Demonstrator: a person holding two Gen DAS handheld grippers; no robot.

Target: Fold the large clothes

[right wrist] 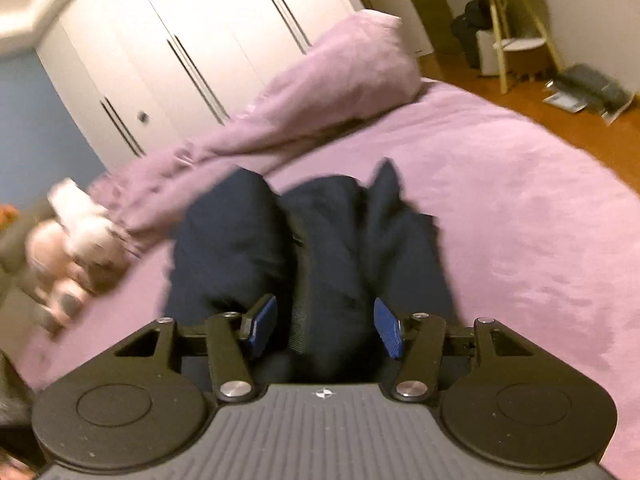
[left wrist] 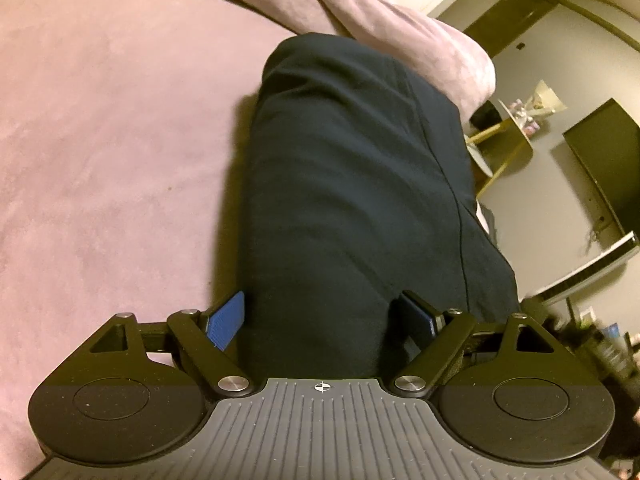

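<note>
On the pink bed (left wrist: 100, 140), the dark garment (left wrist: 352, 184) lies between the parted fingers of both left tool (left wrist: 322, 320) and right tool (right wrist: 325, 326), apparently ungripped.

the right claw (right wrist: 325, 327), its blue pads (right wrist: 387, 333) spread apart, straddles a bunched ridge of dark navy garment (right wrist: 320, 240) lying on a bed (right wrist: 520, 208) covered in pink-purple fabric. the cloth fills the gap between the pads, though whether either pad touches it cannot be told. a rumpled duvet (right wrist: 320, 100) of the same colour is heaped beyond the garment, and blurred stuffed toys (right wrist: 76, 236) lie at the bed's left edge. white wardrobe doors (right wrist: 200, 40) stand behind, with a small shelf unit (right wrist: 516, 28) on the wooden floor (right wrist: 560, 120) at upper right.
</note>
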